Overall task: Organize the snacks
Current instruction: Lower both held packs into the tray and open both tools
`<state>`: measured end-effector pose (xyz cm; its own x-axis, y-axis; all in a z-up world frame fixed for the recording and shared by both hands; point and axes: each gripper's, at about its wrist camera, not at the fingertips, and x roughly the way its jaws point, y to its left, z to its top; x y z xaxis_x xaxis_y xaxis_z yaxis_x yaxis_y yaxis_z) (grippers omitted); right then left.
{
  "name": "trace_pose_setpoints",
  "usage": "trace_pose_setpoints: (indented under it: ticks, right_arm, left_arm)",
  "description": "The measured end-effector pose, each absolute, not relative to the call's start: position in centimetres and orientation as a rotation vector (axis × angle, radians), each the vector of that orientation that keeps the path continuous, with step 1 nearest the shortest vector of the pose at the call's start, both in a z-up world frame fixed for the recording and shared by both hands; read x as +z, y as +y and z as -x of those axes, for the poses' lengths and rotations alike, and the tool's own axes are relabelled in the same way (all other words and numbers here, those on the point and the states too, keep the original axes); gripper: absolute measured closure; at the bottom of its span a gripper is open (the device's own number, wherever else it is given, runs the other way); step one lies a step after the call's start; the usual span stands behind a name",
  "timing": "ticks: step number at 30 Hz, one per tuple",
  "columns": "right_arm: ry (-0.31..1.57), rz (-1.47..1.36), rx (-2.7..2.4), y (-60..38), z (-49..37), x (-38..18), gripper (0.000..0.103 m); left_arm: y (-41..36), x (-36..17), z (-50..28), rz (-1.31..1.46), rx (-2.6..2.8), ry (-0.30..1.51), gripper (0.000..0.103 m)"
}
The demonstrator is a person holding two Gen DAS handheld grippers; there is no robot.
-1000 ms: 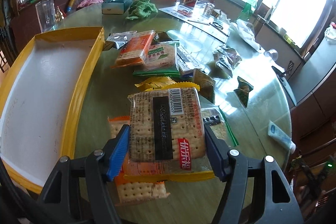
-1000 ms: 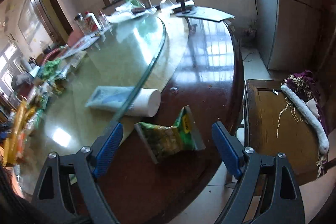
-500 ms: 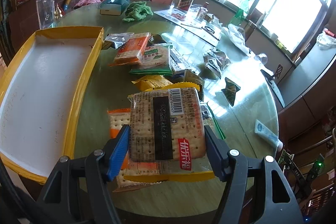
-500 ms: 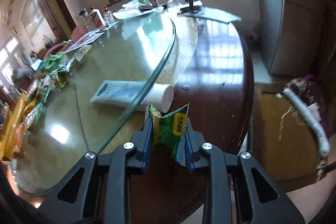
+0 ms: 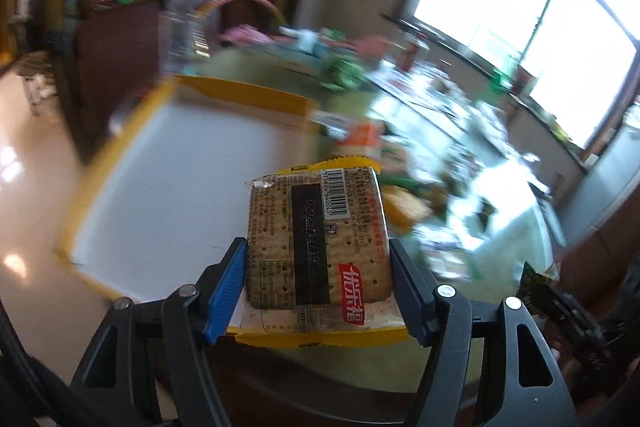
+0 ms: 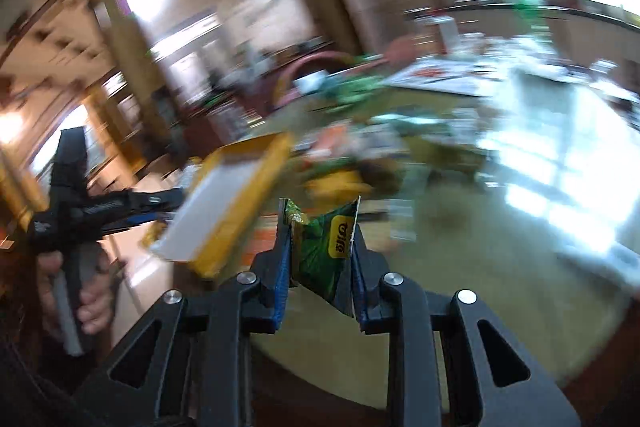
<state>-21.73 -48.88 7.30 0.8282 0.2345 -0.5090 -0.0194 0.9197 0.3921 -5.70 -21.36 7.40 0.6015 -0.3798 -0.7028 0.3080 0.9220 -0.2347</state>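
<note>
My left gripper is shut on a yellow-edged cracker pack with a barcode and a red label, held in the air over the near right side of the yellow tray. My right gripper is shut on a small green snack bag, lifted above the table. In the right wrist view the yellow tray lies ahead to the left, and the left gripper's black body shows at far left, held by a hand. Both views are blurred by motion.
A pile of snack packs lies on the round glass-topped table right of the tray. Bottles and clutter stand at the table's far side near the windows. A tiled floor lies left of the tray.
My right gripper closed on the green bag at the table's edge, lifted it and swung left toward the tray. My left gripper carried the cracker pack up and left, over the tray.
</note>
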Motion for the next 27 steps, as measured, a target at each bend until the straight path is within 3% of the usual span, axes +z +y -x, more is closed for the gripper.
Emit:
trace_pose_setpoints:
  ticks: [10,20,22,24,26,27]
  right_arm:
    - [0.815,-0.228,0.379,-33.7,6.5,4.6,0.075]
    - [0.909,-0.017,0.37,-26.9,3.1,1.7,0.071]
    - [0.918,0.005,0.36,-26.5,3.0,1.4,0.067]
    - [0.902,0.003,0.369,-26.6,3.3,1.6,0.042]
    - [0.86,-0.041,0.362,-27.4,4.2,2.3,0.029]
    - [0.842,-0.064,0.371,-27.8,4.4,2.7,0.029]
  left_arm:
    - [-13.3,3.8,1.4,0.088,-0.227,0.889,0.035]
    - [-12.4,0.9,-1.3,0.081,-0.254,0.962,0.034]
    - [-12.4,0.6,-1.4,0.095,-0.258,0.976,0.033]
    - [-11.8,0.8,-1.1,0.149,-0.28,0.968,0.029]
    - [-11.4,1.4,-0.7,0.195,-0.286,0.938,0.024]
    - [-11.5,1.8,-0.2,0.214,-0.278,0.914,0.023]
